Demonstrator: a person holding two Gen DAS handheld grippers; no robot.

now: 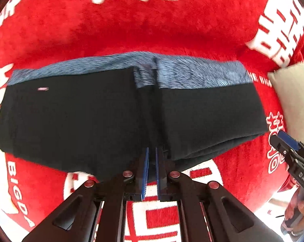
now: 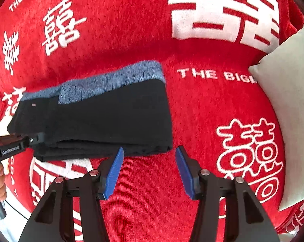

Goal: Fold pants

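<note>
The black pants [image 1: 81, 121], lined with blue-grey fleece, were folded into a flat stack, laid well left of the pale cushion [image 2: 289, 100].

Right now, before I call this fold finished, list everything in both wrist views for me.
pants: one, black with blue fleecy lining showing along the far edge, folded flat on the blanket
blanket: one, red with white characters and lettering, under everything
pillow: one, pale grey-white, at the right edge of the blanket
left hand-held gripper: one, black with blue pads, jaws nearly together at the pants' near edge
right hand-held gripper: one, black with blue pads, jaws wide apart, holding nothing, off the pants' right corner
</note>
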